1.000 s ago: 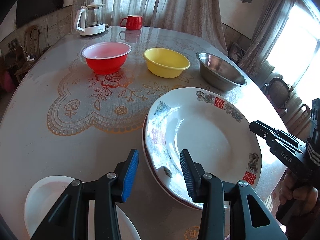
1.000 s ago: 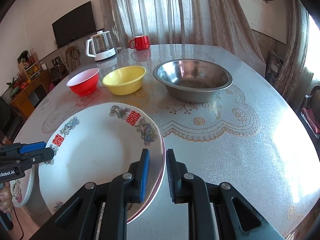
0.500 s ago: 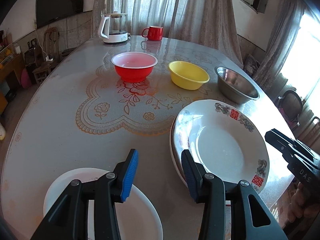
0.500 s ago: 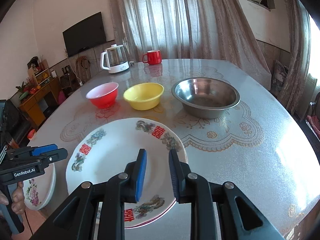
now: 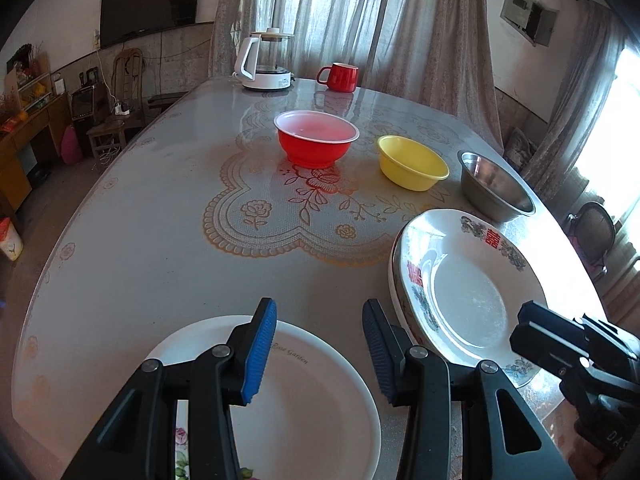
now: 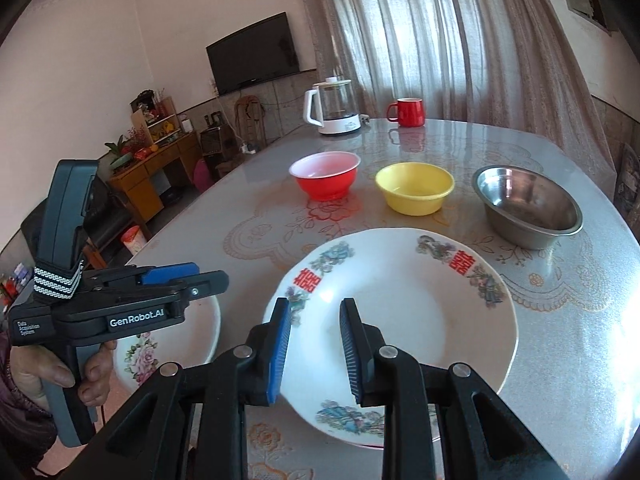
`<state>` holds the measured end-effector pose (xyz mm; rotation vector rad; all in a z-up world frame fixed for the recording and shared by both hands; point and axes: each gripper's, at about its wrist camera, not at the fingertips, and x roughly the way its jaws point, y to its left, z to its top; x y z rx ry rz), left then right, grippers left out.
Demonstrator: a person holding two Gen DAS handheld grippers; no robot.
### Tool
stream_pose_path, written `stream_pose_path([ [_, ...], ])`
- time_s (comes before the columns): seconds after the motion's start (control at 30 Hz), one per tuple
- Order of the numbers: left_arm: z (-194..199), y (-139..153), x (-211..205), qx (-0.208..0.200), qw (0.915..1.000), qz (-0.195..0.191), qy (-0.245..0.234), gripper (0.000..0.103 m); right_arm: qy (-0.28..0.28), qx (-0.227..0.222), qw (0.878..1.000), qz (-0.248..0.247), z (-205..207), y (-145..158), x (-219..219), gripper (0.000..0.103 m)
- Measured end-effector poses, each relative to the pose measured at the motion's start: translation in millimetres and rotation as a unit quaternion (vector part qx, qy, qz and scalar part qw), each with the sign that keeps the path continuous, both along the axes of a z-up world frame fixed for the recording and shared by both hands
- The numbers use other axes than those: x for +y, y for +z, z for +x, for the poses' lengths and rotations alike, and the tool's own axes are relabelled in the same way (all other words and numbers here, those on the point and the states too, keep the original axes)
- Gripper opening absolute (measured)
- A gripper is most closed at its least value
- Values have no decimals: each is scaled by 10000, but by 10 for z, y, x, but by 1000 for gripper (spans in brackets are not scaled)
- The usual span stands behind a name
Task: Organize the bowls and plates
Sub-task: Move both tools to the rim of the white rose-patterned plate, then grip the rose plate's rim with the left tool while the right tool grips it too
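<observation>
Hovering left claw (image 5: 318, 344) – jaws apart, over white plate (image 5: 320, 408)

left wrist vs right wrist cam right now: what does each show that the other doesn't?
Left wrist only: the "Rose Garden" lettering on the white plate under the open left claw, and a second rim stacked beneath the red-character plate.

Right wrist only: the hand gripping the left claw's handle, and the wooden cabinet with shelves at the wall.

Both: the red bowl, yellow bowl and steel bowl in a row, the kettle, the red mug, the TV. The right claw is open and empty.
</observation>
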<state>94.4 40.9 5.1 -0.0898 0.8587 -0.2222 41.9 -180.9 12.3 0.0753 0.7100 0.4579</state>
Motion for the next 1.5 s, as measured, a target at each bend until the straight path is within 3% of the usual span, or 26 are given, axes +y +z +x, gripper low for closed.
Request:
stream_pose_path([
  [0.2, -84, 30, 352, -27, 9994, -176, 296, 46, 884, 313, 9955, 165, -105, -106, 384, 25],
  [0.33, -198, 55, 613, -64, 9990, -126, 432, 46, 1194, 660, 9904, 217, -131, -254, 577, 25],
  [0.43, -306, 42, 834, -97, 9981, -46, 607, 45, 1262, 811, 9885, 203, -140, -345, 660, 25],
  [0.63, -557, -78, 1197, -106, 9980, -268, 557, 42, 1196, 1029, 9874, 107, -68, -495, 728, 25],
  [0.93, -655, -295, 1207, 112, 9988, -386, 283, 37, 1111, 1012, 9886, -45, -9, -587, 791, 24],
  [1.13, -663, -433, 1128, 248, 9989, -369, 176, 18, 1132, 1046, 9881, -26, 26, -612, 816, 23],
  [1.2, -635, -468, 1092, 265, 9990, -317, 175, 18, 1123, 1048, 9881, -28, 40, -623, 830, 23],
  [1.27, -609, -518, 1101, 343, 9979, -502, 224, 18, 1142, 1098, 9874, 17, 59, -644, 842, 23],
  [1.5, -672, -498, 1073, 134, 9986, -378, 337, 17, 1154, 1031, 9880, -32, 42, -646, 881, 22],
])
